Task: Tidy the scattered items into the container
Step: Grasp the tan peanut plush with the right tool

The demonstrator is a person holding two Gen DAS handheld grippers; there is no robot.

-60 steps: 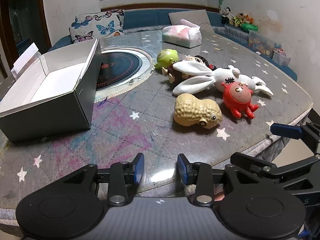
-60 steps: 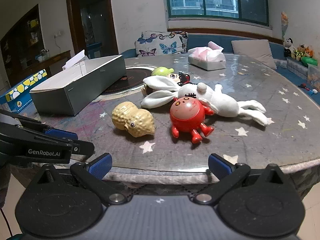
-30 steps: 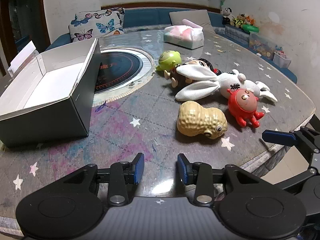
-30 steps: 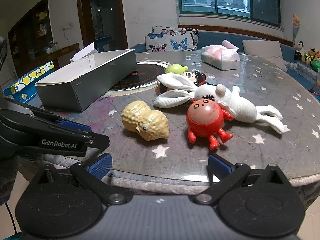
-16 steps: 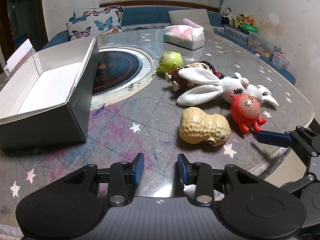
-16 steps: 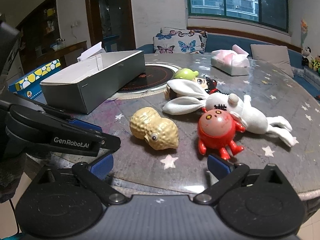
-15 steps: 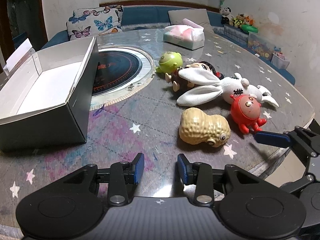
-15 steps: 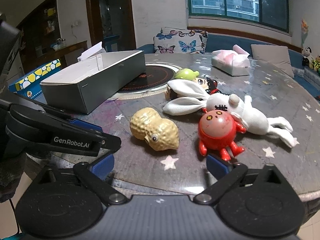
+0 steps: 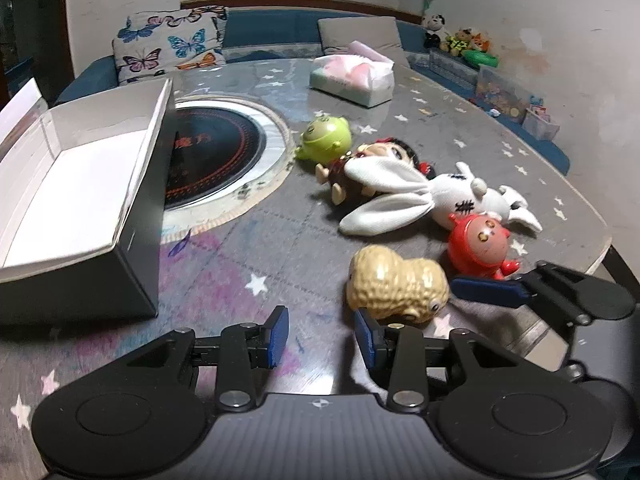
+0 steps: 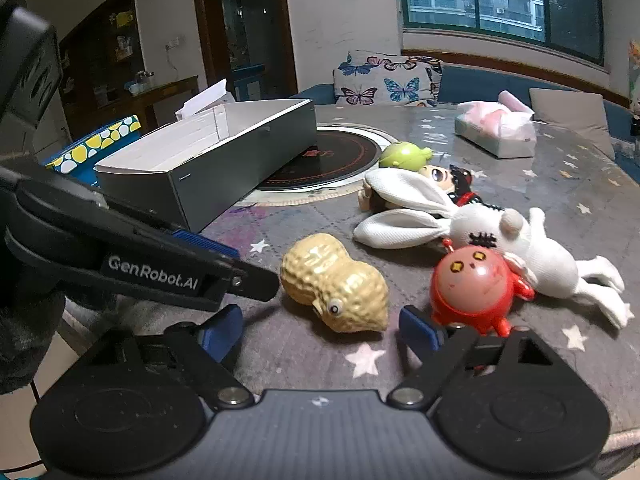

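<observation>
A tan peanut toy [image 9: 396, 282] lies on the table, with a red round toy [image 9: 478, 242], a white plush rabbit [image 9: 416, 196], a dark-haired doll [image 9: 384, 156] and a green toy [image 9: 324, 142] behind it. The open grey box [image 9: 80, 196] stands at the left. My left gripper [image 9: 320, 334] is open and empty, just short of the peanut on its left. My right gripper [image 10: 320, 330] is open, its jaws either side of the peanut toy [image 10: 334, 280], which lies just ahead of them. The red toy [image 10: 472, 286] sits beside the right fingertip.
A round cooktop inset [image 9: 216, 152] sits in the table beside the box. A tissue pack [image 9: 352, 78] lies at the far side. The table's edge [image 9: 600, 240] curves close on the right. Sofa cushions [image 9: 168, 48] are beyond the table.
Both grippers have moved forward over the table towards the peanut toy, which now looks larger and closer. The right gripper's jaws now flank it. No toy has moved.
</observation>
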